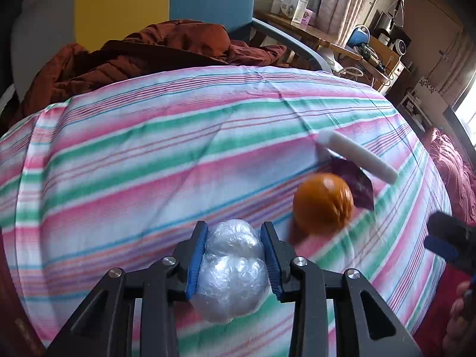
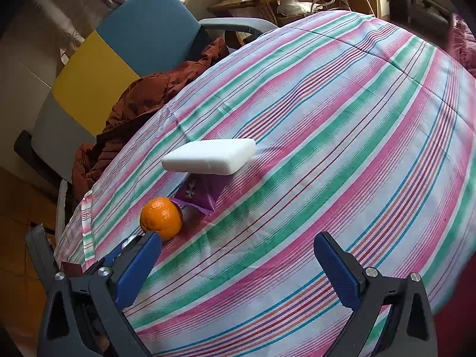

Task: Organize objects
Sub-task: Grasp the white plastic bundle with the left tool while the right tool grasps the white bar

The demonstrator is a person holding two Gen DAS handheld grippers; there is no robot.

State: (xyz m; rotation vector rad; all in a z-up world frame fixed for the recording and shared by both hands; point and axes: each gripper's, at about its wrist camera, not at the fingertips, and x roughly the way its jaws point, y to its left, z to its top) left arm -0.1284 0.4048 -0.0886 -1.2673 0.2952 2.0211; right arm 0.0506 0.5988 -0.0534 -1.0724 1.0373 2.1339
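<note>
Your left gripper (image 1: 234, 248) is clenching a crumpled ball of clear plastic wrap (image 1: 230, 270), its blue pads (image 1: 196, 258) pressing in on both sides of the bundle, which is bulging out between and below the fingers over the striped tablecloth (image 1: 148, 154). Just ahead and to the right of that gripper an orange (image 1: 323, 203) is sitting on the cloth, and beyond it a purple packet (image 1: 355, 183) is lying with a white block (image 1: 357, 156) resting across its top.

Your right gripper (image 2: 236, 263) is hanging released, its jaws standing wide apart with nothing between them but cloth. The orange (image 2: 161, 217) is lying just ahead of its left finger (image 2: 139, 270), near the tip; whether they are touching cannot be told. Farther ahead, the purple packet (image 2: 199, 193) is standing up like a small tent, the white block (image 2: 209, 156) lying flat on its peak. A rust-coloured jacket (image 2: 134, 110) is lying heaped off the table's far left edge, against a chair (image 2: 148, 23).
</note>
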